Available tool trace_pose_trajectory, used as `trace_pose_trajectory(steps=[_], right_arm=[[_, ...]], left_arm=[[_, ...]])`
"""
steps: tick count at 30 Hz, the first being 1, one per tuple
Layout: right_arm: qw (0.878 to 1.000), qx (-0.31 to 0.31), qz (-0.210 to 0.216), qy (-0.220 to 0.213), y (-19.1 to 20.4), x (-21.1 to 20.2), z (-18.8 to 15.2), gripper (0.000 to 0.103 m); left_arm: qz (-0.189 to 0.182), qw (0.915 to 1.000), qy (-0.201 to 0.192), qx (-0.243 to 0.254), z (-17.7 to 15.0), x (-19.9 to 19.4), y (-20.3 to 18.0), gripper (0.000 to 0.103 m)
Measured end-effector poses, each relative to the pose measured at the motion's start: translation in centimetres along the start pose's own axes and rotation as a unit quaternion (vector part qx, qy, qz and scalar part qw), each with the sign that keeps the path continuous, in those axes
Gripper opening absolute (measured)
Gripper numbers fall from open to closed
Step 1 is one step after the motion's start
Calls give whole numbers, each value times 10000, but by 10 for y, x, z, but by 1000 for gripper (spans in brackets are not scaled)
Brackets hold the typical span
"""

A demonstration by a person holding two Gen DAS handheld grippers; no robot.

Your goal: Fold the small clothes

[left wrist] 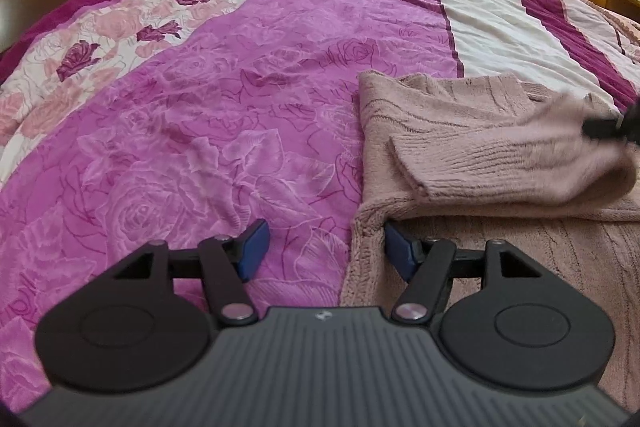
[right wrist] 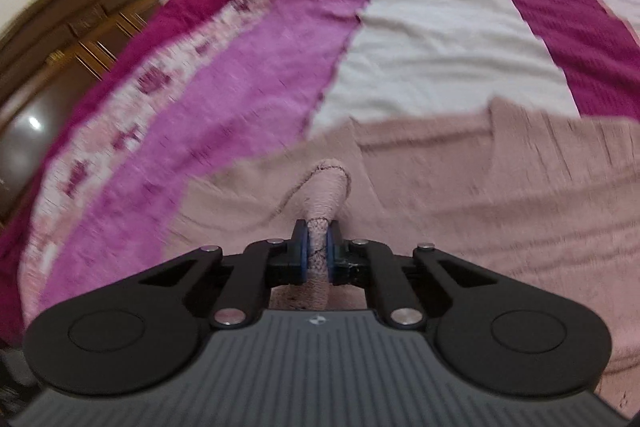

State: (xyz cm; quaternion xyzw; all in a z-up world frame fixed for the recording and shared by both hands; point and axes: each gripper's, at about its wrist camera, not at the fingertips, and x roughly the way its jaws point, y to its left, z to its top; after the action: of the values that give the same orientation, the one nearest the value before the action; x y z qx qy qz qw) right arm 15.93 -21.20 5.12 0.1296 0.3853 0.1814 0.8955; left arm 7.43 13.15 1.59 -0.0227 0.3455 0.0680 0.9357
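Right gripper (right wrist: 319, 251) pinching pink sweater (right wrist: 460, 195) sleeve; left gripper (left wrist: 324, 247) spread wide at sweater's edge on bedspread (left wrist: 200, 107)

- Our right gripper (right wrist: 319, 254) pinches a fold of the pink sweater (right wrist: 460, 203).
- The sweater lies on the bedspread (right wrist: 432, 39).
- We see a wooden headboard (right wrist: 80, 23) at left, blurred.

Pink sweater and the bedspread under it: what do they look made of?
Pink sweater: soft knit, probably wool or acrylic yarn; ribbed cuff, cable lines and fuzzy nap show. The right gripper pinches a fold of it, which bunches easily.
Bedspread: thin woven fabric, likely cotton or polyester, printed with roses; slight sheen, shallow wrinkles.
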Motion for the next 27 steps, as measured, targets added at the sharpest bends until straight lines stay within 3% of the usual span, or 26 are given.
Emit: trace_pose_trajectory(steps=[3,5,9,12,14,21,27], right_arm=[[9996,153,-133,177,-12,18,-18,11],[9997,242,-71,41,-15,21,-27,12],[9997,188,-147,-13,-8,12,-30,32],[9985,-229,-408,-289,10,-5,-29,44],[9972,-491,-336,-464,21,-18,-31,50],[9937,-1027,155,-413,62,-32,-46,52],[9813,-1869,246,-381,107,-27,-72,53]], left_arm=[[-6,10000,12,37,0,0,-1,66],[3,10000,14,78,0,0,-1,66],[-15,10000,23,62,2,-2,-1,67],[-88,9999,50,5,3,-8,1,66],[-130,9999,64,-33,4,-13,3,65],[2,9998,166,-59,4,-30,14,65],[69,9997,228,-106,0,-40,26,65]])
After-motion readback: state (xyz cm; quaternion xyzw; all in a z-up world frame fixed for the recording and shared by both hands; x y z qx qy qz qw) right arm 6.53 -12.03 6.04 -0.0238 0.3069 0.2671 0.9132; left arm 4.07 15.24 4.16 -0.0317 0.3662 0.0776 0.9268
